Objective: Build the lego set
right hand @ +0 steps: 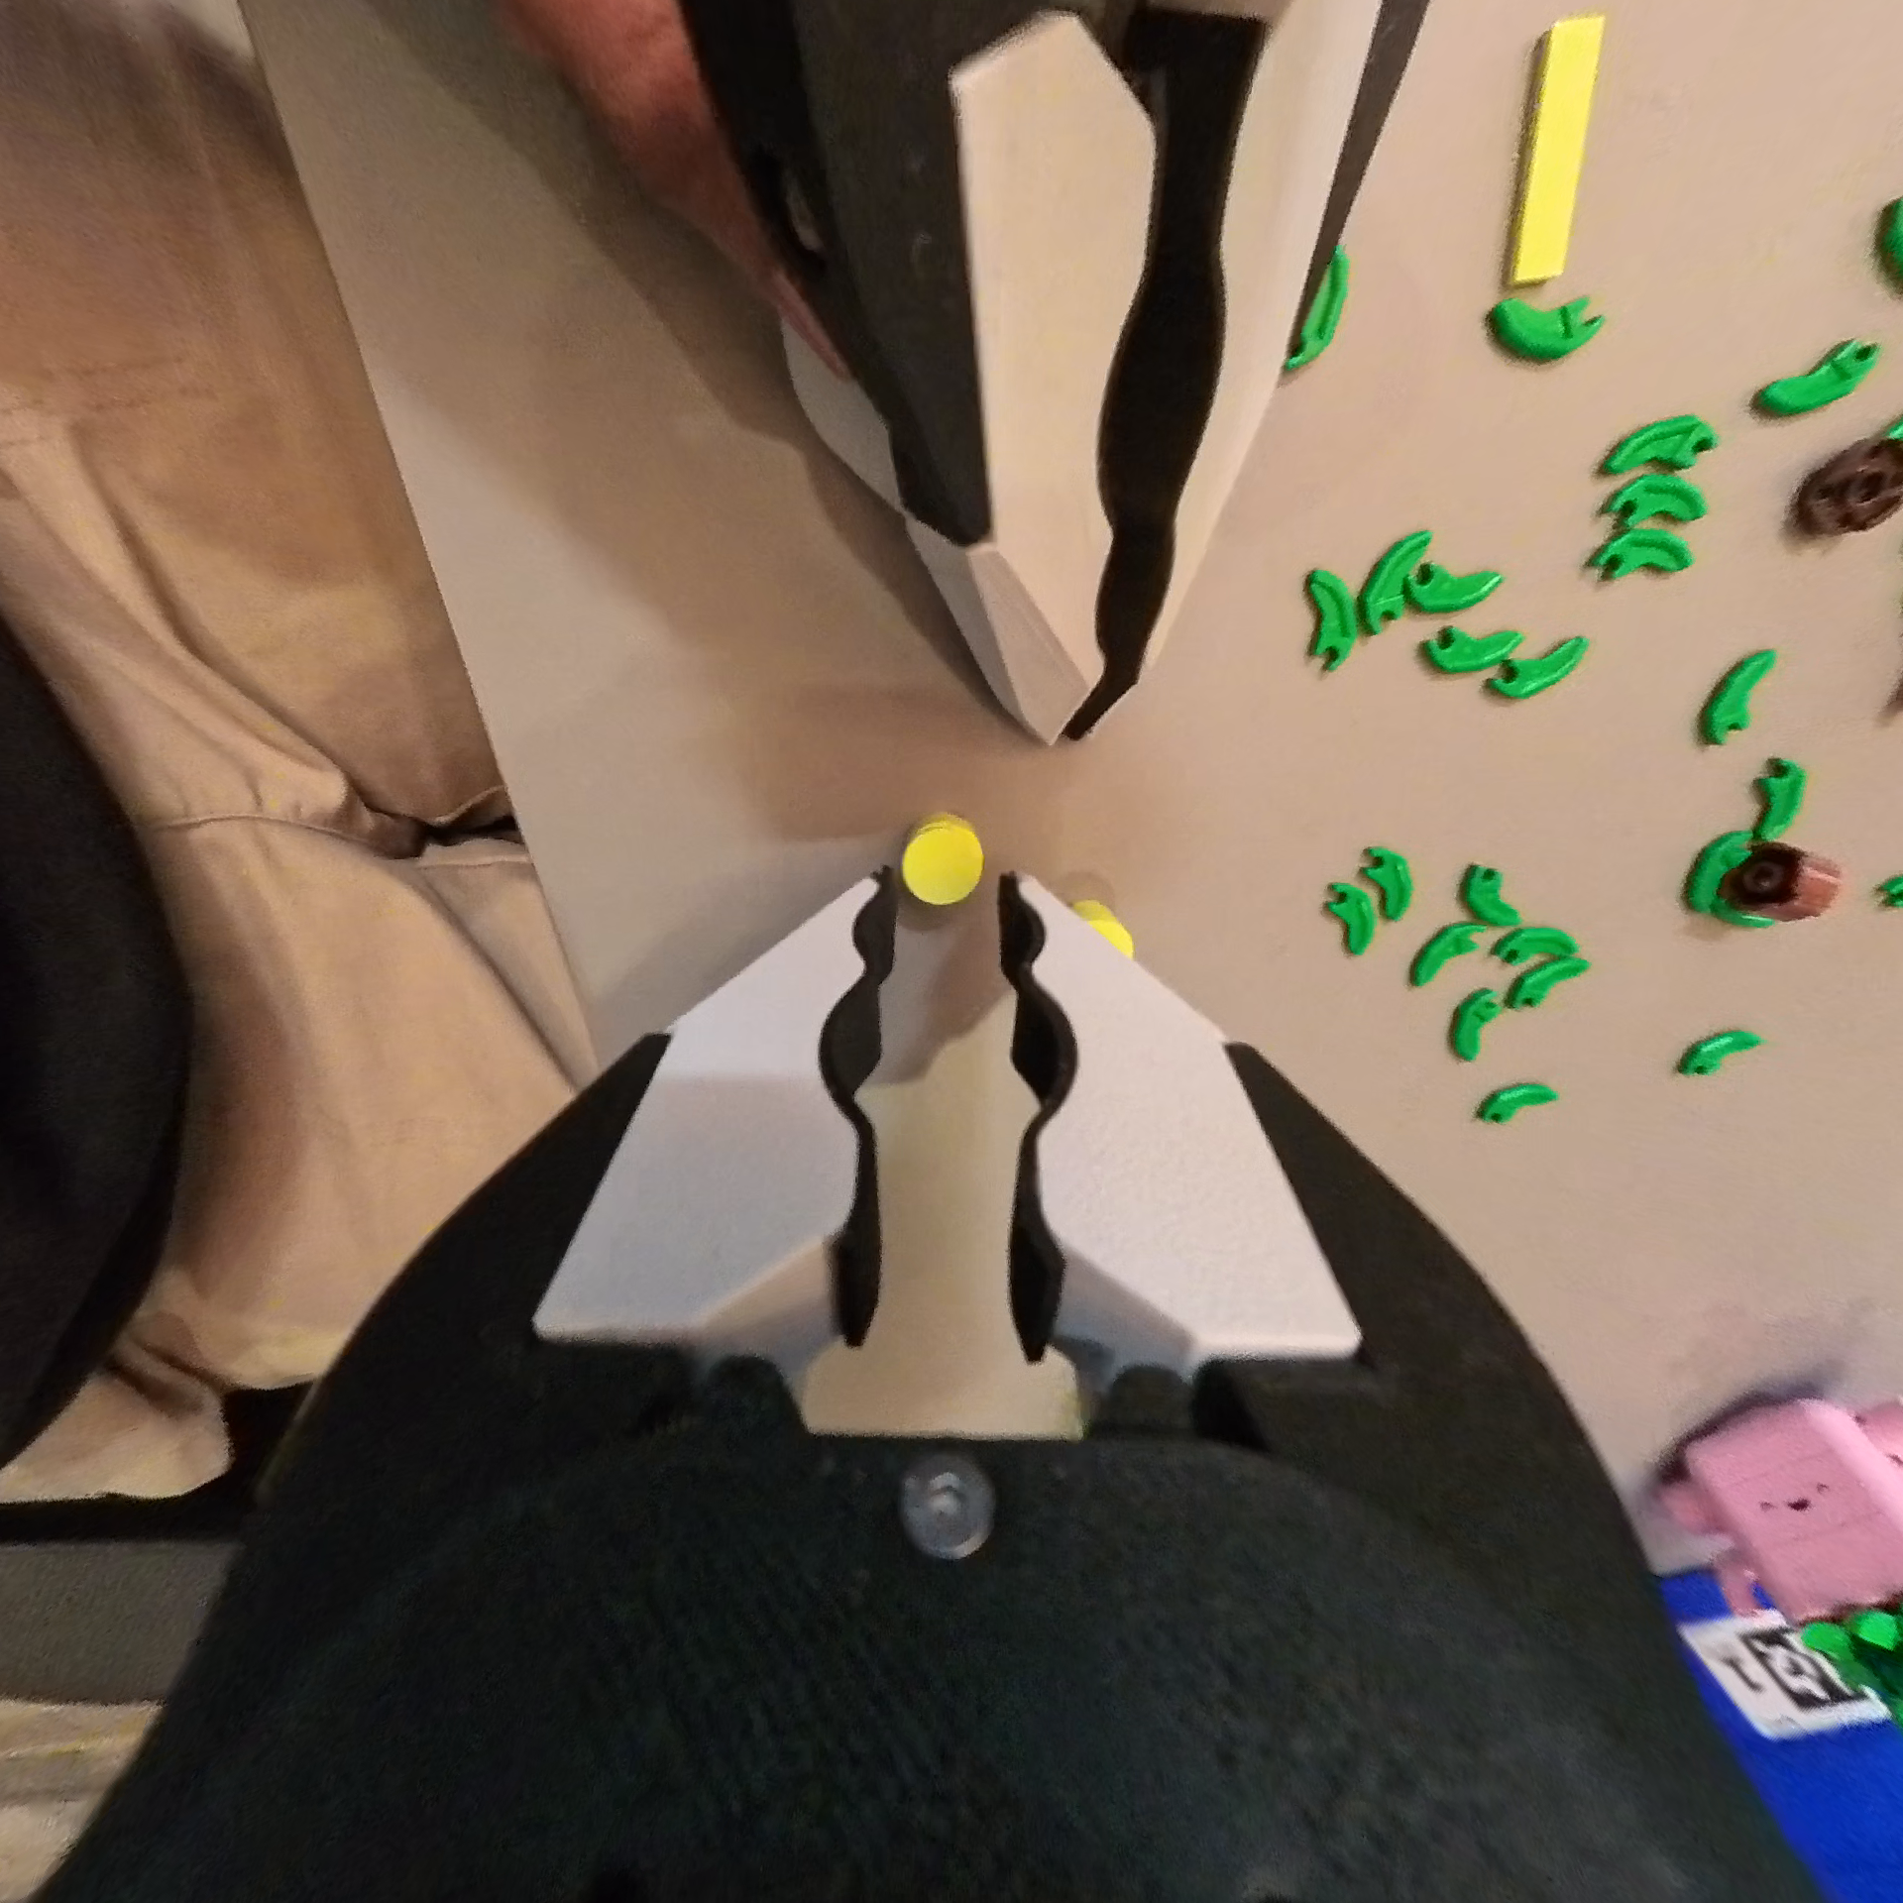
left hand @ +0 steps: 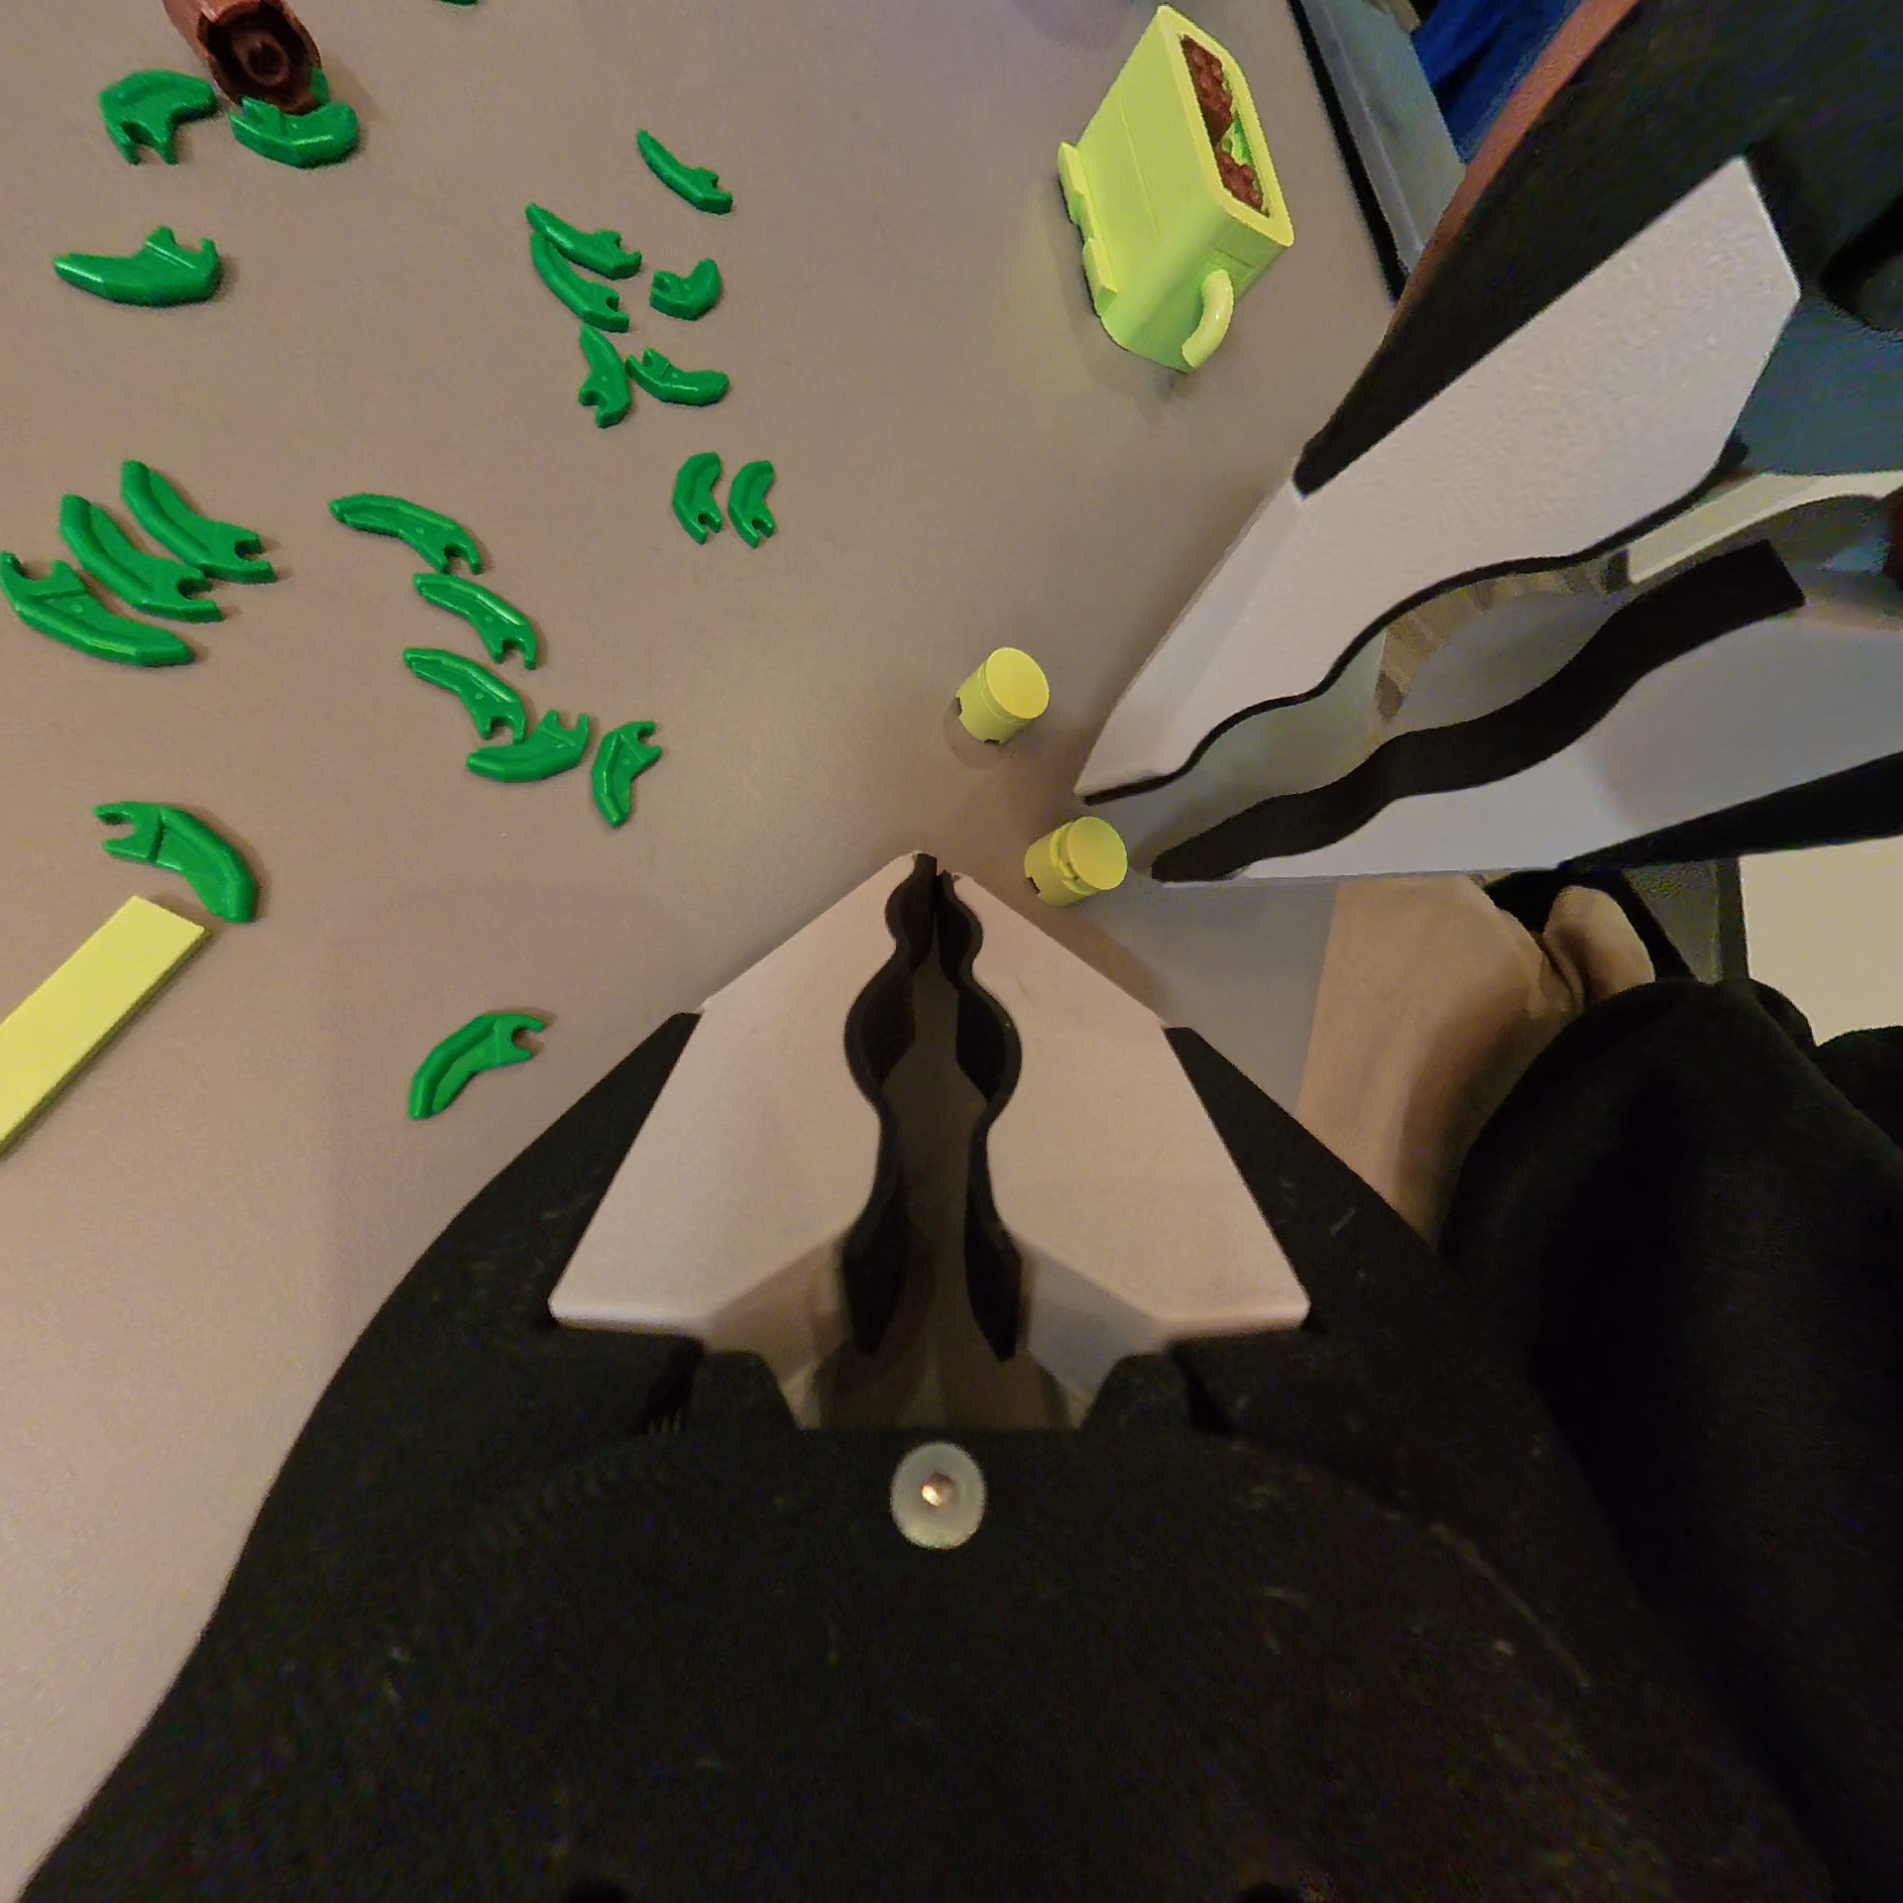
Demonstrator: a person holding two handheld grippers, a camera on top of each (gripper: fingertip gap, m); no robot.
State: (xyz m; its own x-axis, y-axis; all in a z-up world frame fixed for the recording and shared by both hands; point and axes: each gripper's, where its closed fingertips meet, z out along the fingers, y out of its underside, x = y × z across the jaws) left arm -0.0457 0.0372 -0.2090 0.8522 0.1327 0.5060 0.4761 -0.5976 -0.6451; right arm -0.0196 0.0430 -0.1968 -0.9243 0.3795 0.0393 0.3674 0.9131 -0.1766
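Note:
Two small yellow-green round bricks lie on the beige table near its edge, one (left hand: 1076,860) right at the tips of my right gripper (left hand: 1120,829) and the other (left hand: 1004,695) a little beyond. In the right wrist view the near brick (right hand: 939,860) sits just ahead of my open right gripper (right hand: 942,891), level with the gap. The second brick (right hand: 1107,932) peeks out behind the right finger. My left gripper (left hand: 932,875) is shut and empty, tips just left of the near brick. It also shows from above in the right wrist view (right hand: 1076,721).
Several green leaf pieces (left hand: 484,618) lie scattered across the table. A lime-green box build (left hand: 1174,196) stands farther off, a yellow-green tile strip (left hand: 82,1009) lies left, and a brown piece (left hand: 257,52) sits at the top. A pink build (right hand: 1792,1493) stands near the table edge. A person's legs (right hand: 257,721) are beside the table. Only a small space, under 4 cm, lies between the two pairs of fingers.

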